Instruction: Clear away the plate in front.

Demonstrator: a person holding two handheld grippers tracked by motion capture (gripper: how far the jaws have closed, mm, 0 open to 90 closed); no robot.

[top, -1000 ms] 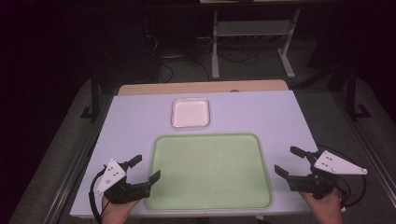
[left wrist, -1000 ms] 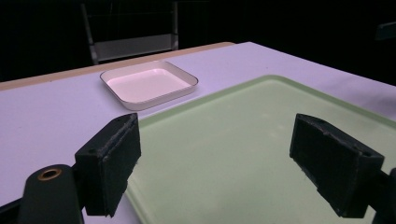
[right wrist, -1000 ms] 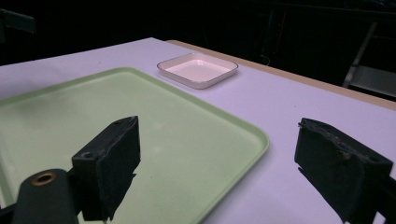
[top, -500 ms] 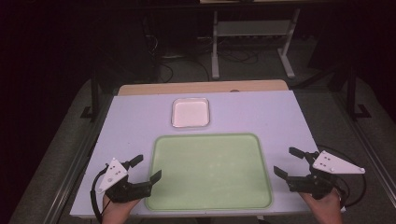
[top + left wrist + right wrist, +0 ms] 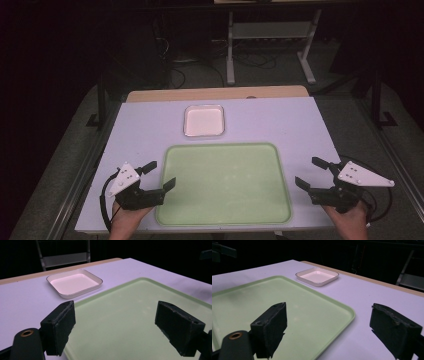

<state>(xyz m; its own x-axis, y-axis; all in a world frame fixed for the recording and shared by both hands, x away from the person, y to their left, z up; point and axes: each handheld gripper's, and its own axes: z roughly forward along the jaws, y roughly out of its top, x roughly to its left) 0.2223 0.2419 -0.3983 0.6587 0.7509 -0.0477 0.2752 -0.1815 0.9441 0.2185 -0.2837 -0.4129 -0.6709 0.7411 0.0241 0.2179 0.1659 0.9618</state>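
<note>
Both grippers, left (image 5: 157, 175) & right (image 5: 312, 172), jaws wide, nothing held; approach green tray (image 5: 225, 182) edges level, w/ even grip

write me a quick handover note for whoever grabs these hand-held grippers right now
Left hand-held gripper: open, holding nothing, at the near left corner of the green tray, one jaw over the tray's edge.
Right hand-held gripper: open, holding nothing, over the table just right of the tray, not touching it.
Things: the green tray lies flat and bare at the near middle of the table; the small white dish sits beyond it, apart from it, also bare.
Done: nothing gripped so far.
Left: probably closing on the tray or reaching for the dish.
</note>
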